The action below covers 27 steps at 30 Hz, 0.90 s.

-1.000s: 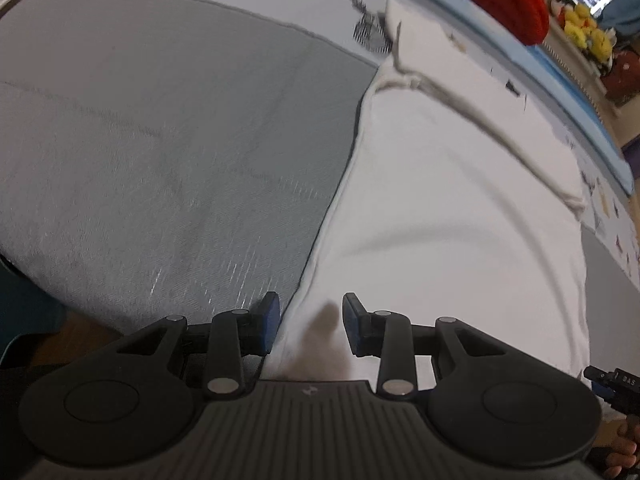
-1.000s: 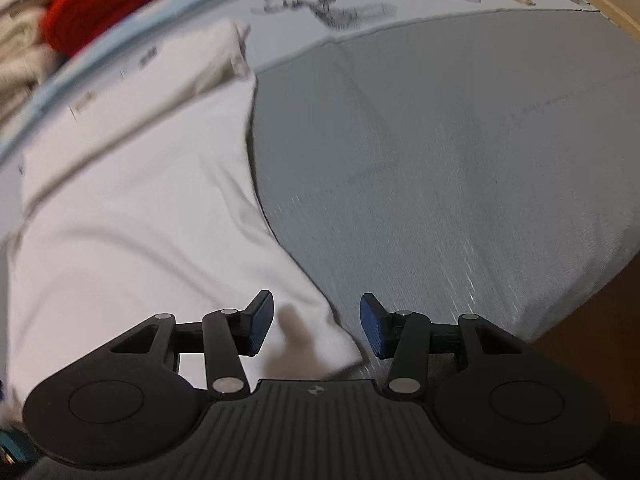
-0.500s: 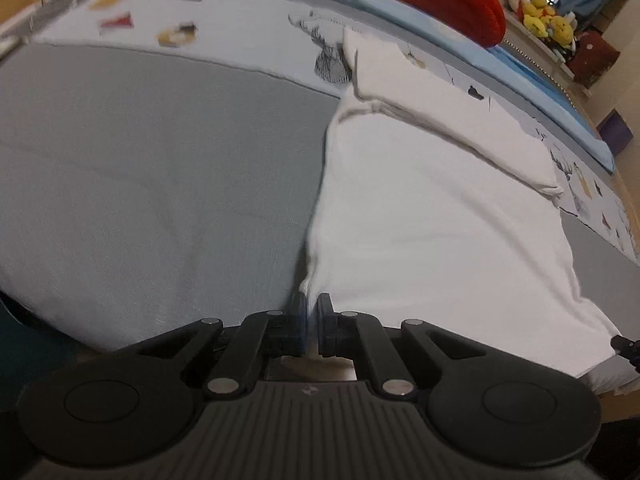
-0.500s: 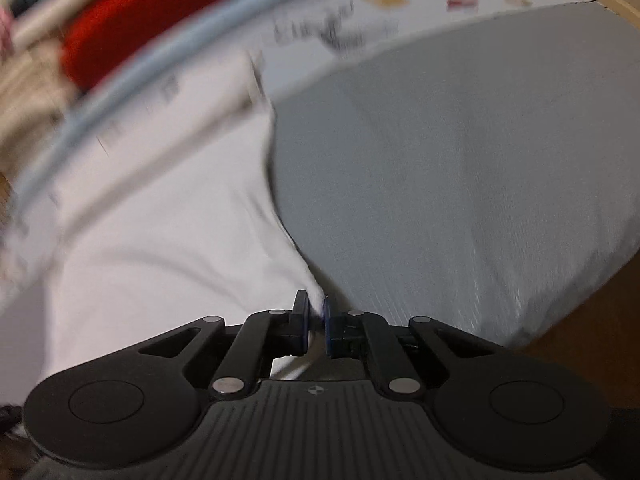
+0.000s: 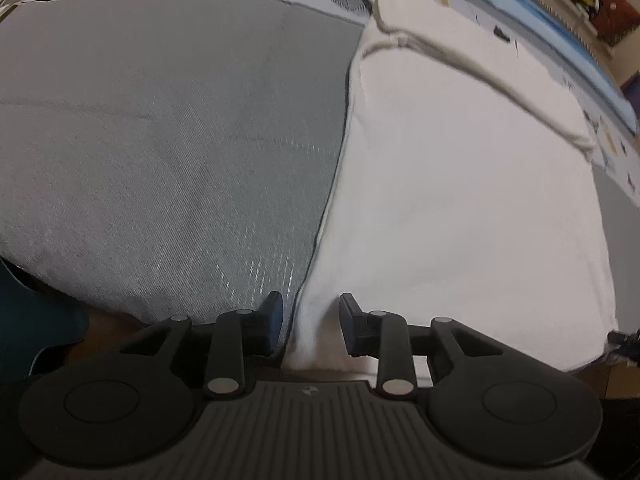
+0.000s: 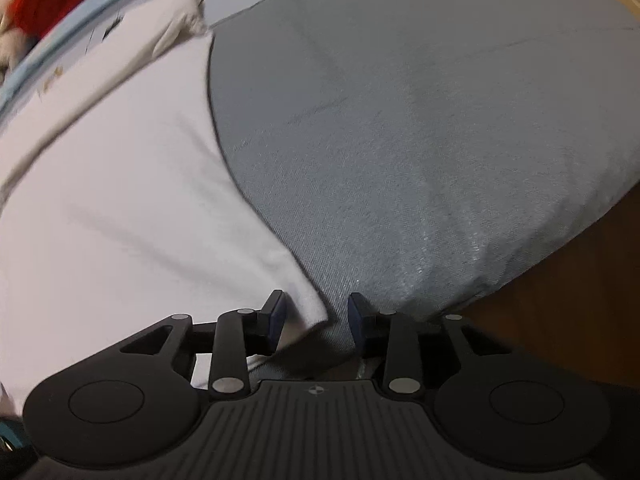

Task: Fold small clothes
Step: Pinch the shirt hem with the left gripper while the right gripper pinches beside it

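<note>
While we've got both claws parked at the near edge of the grey mat (image 5: 160, 140), quick rundown:
white garment (image 5: 460, 200): lies flat on the grey mat, its far edge folded over
left gripper (image 5: 311, 322): we've got its jaws spread, gripping nothing, straddling the garment's near left corner
right gripper (image 6: 316, 322): jaws spread too, holding nothing, garment's near right corner between them

Left gripper (image 5: 311, 322) and right gripper (image 6: 316, 322) jaws reopened, releasing white garment (image 5: 460, 200) corners pinched half-second ago.
</note>
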{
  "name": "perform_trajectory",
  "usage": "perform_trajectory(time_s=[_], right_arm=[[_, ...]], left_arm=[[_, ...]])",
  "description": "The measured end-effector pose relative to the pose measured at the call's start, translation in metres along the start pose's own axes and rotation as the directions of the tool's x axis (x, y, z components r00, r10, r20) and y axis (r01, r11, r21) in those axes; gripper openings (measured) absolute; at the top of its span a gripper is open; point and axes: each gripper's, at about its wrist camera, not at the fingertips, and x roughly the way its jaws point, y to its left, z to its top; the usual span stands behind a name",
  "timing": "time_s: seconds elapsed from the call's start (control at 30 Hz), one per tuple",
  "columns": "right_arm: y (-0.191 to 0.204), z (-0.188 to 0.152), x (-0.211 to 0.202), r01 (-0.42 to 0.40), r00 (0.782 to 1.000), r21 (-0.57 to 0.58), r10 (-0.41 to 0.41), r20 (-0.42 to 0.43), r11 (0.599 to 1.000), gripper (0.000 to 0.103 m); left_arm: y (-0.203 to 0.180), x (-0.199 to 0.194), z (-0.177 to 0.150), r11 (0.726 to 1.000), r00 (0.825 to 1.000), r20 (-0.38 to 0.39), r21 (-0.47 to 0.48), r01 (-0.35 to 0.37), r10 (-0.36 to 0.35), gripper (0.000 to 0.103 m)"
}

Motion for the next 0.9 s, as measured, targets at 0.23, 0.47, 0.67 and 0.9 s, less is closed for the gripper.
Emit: perform_trajectory(time_s=[0.23, 0.47, 0.67, 0.9], right_arm=[[0.012, 0.005, 0.006, 0.027, 1.000, -0.044, -0.027, 0.011, 0.999, 0.026], [0.018, 0.011, -0.007, 0.006, 0.997, -0.022, -0.005, 0.075, 1.000, 0.007], [0.029, 0.010, 0.007, 0.057, 0.998, -0.079, -0.055, 0.027, 0.995, 0.012], [0.031, 0.010, 0.009, 0.046, 0.999, -0.085, -0.044, 0.029, 0.995, 0.013]], left_arm=[[-0.014, 0.010, -0.005, 0.996, 0.999, 0.004, 0.078, -0.033, 0.033, 0.020], [-0.018, 0.013, -0.003, 0.994, 0.999, 0.018, 0.102, -0.043, 0.042, 0.011], [-0.023, 0.017, -0.007, 0.989, 0.999, 0.012, 0.139, -0.049, 0.048, 0.025], [-0.029, 0.022, -0.004, 0.986, 0.998, 0.029, 0.160, -0.052, 0.048, 0.018]])
